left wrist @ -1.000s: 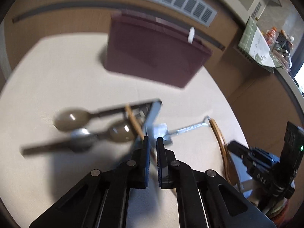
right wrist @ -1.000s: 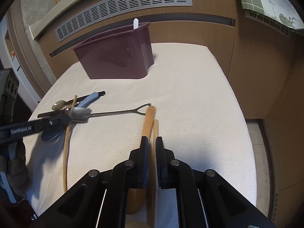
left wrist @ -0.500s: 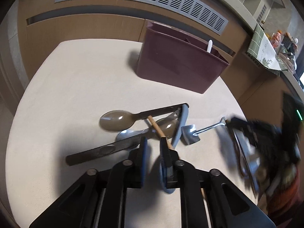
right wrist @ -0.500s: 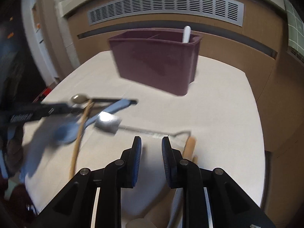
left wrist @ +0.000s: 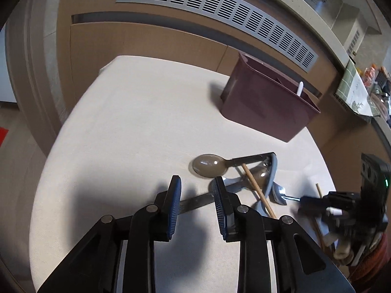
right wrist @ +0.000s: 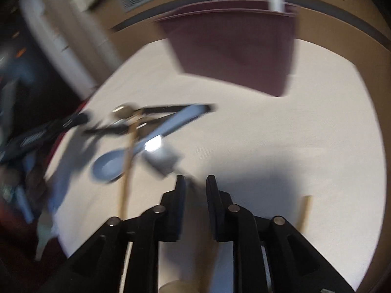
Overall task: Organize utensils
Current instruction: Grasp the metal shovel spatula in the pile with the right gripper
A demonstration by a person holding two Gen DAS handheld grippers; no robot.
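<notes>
Left wrist view: left gripper [left wrist: 196,193] has just spread apart, empty; right gripper [right wrist: 196,185] likewise, seemingly empty.

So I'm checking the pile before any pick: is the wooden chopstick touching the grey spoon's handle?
Touching. In the left wrist view the wooden chopstick lies slanted straight across the grey spoon's handle, no gap visible at the crossing.

Round table [left wrist: 127,127] under a pale cream cloth, light falling from the upper right – hard shadows near the front edge. Behind it a tan wood-panelled wall [left wrist: 146,41] with a long grey slatted vent [left wrist: 215,12] and a dark recessed strip below. Counter ledge [left wrist: 325,24] above – clutter far right, too small to tell.
</notes>
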